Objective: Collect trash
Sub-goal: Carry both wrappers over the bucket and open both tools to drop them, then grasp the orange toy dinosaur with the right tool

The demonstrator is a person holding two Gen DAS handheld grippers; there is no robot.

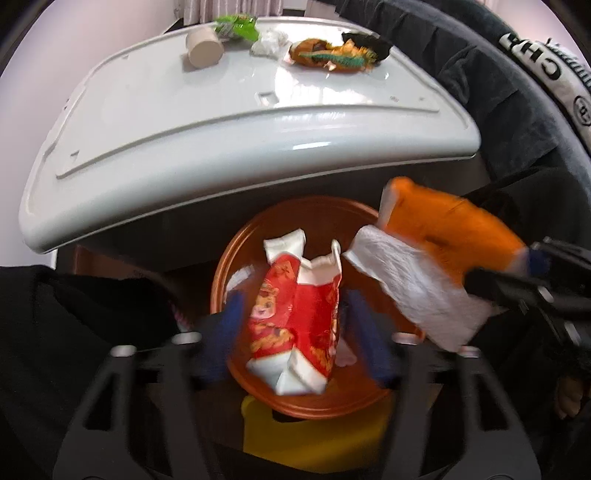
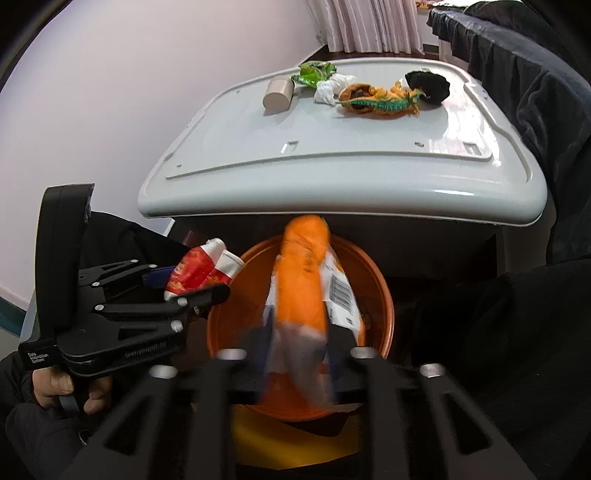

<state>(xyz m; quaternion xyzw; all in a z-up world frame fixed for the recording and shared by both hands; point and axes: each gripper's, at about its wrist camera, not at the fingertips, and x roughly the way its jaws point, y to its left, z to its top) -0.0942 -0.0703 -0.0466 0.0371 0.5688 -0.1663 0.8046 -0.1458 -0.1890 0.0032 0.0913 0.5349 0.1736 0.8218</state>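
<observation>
1. One orange bin [image 1: 221,266] below the front edge of one white table [image 1: 229,107]. Five scraps on the table: cardboard tube [image 1: 204,46], green wrapper [image 1: 238,26], white wad [image 1: 269,41], orange-green wrapper [image 1: 332,51], black lump [image 1: 369,40].
2. Bin floor mostly hidden; both held items motion-blurred.
3. Left gripper [image 1: 293,314] clamped on a red paper cup [image 1: 295,314] above the bin.
4. Right gripper [image 2: 299,339] clamped on an orange packet [image 2: 303,273] above the bin.

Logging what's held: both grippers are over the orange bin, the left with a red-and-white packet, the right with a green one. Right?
Not quite. The right gripper holds an orange packet, as the right wrist view shows; the rest stands.
</observation>
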